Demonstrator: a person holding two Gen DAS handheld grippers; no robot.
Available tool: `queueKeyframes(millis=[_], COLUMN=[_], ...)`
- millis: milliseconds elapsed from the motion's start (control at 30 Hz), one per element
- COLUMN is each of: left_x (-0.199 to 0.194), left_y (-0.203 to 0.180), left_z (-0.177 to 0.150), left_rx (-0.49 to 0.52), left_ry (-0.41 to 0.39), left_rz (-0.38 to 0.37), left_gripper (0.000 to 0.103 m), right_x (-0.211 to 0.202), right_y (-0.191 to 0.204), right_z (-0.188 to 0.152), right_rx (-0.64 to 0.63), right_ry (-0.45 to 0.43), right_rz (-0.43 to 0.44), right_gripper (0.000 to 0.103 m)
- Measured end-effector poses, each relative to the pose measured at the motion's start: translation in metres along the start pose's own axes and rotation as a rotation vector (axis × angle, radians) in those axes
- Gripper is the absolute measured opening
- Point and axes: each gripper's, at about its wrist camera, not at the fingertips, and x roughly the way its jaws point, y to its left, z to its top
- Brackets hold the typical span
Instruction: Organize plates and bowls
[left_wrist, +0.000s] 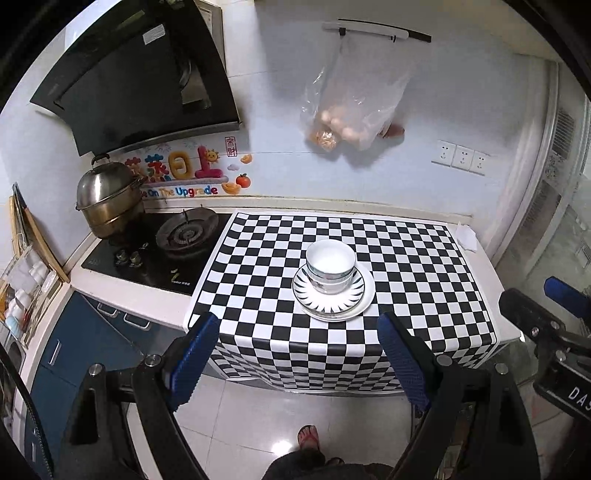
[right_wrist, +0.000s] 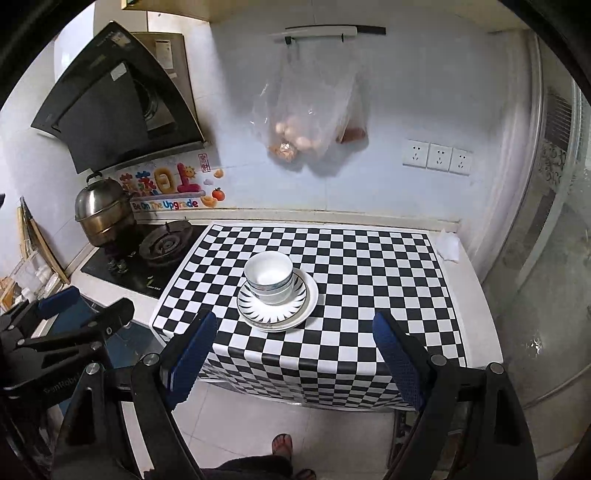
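Kitchen counter, read left to right. At far left a lidded steel steamer pot (left_wrist: 107, 199) sits on the black glass gas hob (left_wrist: 155, 251); beside it lies the black-and-white chequered cloth (left_wrist: 406, 258). My left gripper (left_wrist: 299, 350) hangs above the floor short of the counter edge, jaws spread wide, holding nothing. Near the cloth's middle stand the nested white bowls (left_wrist: 330, 266) on a black-rayed saucer over a plain white plate (left_wrist: 364, 306). My right gripper (right_wrist: 293, 350) is equally wide open and empty. Risks, as I judge them: the glazed stack may slide or topple if I nudge one rim, and the overhanging cloth could drag everything if snagged.
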Motion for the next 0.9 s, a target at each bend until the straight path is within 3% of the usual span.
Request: queueKeyframes(millis=[900], left_x=[-0.012], left_y=[0.003], left_z=[-0.002], left_rx=[0.021], left_ry=[-0.037], left_rz=[-0.007], left_gripper=[0.088], right_x=[-0.012], right_y=[-0.001], right_z=[0.000], right_rx=[0.007], right_ry=[-0.018], right_rz=[-0.037], right_gripper=[0.089])
